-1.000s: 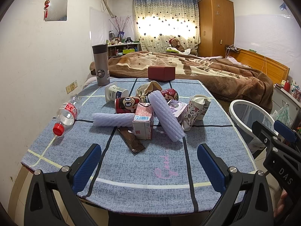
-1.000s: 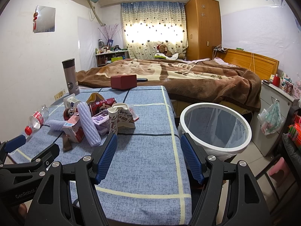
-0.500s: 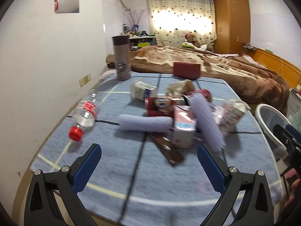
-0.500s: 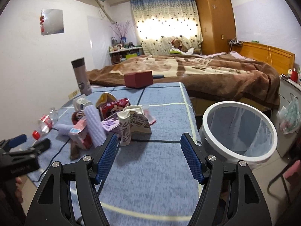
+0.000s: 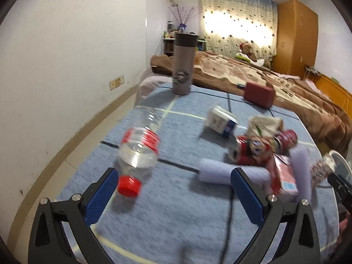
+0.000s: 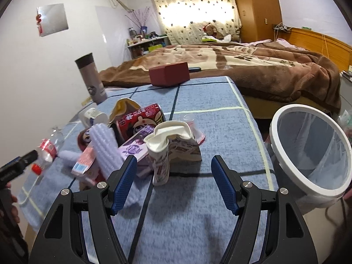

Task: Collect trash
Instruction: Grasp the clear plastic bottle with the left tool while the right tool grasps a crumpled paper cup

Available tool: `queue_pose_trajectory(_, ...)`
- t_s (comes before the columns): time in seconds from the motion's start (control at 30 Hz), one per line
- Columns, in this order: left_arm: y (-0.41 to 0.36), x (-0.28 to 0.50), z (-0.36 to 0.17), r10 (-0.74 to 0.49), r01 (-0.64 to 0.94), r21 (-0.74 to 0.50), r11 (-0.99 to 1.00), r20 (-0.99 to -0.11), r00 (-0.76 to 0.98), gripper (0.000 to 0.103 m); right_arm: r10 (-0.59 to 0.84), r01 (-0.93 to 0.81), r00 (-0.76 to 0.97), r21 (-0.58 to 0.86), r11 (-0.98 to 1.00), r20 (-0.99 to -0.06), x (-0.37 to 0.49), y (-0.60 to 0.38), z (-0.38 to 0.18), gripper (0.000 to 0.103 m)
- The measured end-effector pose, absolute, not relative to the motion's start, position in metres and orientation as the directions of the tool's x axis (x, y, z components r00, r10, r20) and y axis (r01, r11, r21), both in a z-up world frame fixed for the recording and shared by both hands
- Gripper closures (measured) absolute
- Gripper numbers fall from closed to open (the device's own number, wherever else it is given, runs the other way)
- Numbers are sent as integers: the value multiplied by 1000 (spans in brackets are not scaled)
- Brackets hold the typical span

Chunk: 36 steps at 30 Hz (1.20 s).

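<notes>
Now, left hand-held gripper (image 5: pixel 173 194): its jaws stood wide apart and held nothing; the blue pads were on either side of the near end of the water bottle, with the left pad just beside the red cap.
Right hand-held gripper (image 6: pixel 173 182): jaws spread open and empty, hanging over the tabletop just short of the paper cup.
Tabletop (image 6: pixel 215 118): covered by a blue cloth with dark and pale grid lines.
Water bottle (image 5: pixel 139 151): clear plastic with a red label, lying on its side near the left edge of the tabletop, cap toward the camera.
Paper cup (image 6: pixel 161 151): crushed, patterned, standing roughly upright at the front of the trash pile, between the right gripper's pads in view.
Trash pile: toward the middle of the tabletop lay two red cans (image 6: pixel 140 121), a pink carton (image 6: pixel 84 162), a ridged lilac foam roll (image 6: pixel 105 149) leaning across the pile, and a white carton (image 5: pixel 222 122) behind them.
Second foam roll (image 5: pixel 222 172): lying flat at the left of the pile, blurred in the left wrist view.
Bin (image 6: pixel 283 123): white-rimmed with a clear liner, standing beside the right edge of the tabletop.
Far edge of the tabletop: a grey flask (image 5: pixel 183 63) stood upright at the far left corner; a dark red box (image 6: pixel 169 73) sat near the middle.
Bed (image 6: pixel 253 66): beyond the tabletop, under a brown blanket.
</notes>
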State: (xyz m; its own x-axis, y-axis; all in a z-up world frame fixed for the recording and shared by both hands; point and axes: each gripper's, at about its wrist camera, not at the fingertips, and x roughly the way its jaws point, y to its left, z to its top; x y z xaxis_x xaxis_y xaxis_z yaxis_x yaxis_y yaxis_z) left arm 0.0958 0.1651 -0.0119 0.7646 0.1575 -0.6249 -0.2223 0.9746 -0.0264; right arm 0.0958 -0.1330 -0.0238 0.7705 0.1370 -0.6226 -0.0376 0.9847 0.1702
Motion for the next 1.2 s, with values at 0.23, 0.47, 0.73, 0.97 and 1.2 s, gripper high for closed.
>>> queue_pose_trajectory(0.23, 199, 125, -25, 190, -267, -10, 964, -675, 713, 0, 95, -10, 746, 132, 991, -659, 109, -129, -27, 32)
queue_pose_trajectory(0.47, 220, 161, -37, 186, -265, 2, 964, -719, 670, 0, 61, 29, 722, 118, 993, -689, 121, -127, -28, 32)
queue_pose_trajectory(0.73, 236, 178, -48, 159, -275, -28, 961, -757, 634, 5, 39, 41, 717, 97, 994, -696, 130, -124, -26, 32)
queue_pose_trajectory(0.97, 236, 182, -52, 115, -245, -54, 968, -772, 625, 33, 37, 52, 711, 106, 993, -702, 133, -124, -26, 44)
queue_pose_trajectory(1.2, 235, 178, -51, 99, -245, -74, 967, -774, 625, 37, 61, 46, 719, 134, 990, -692, 133, -127, -24, 45)
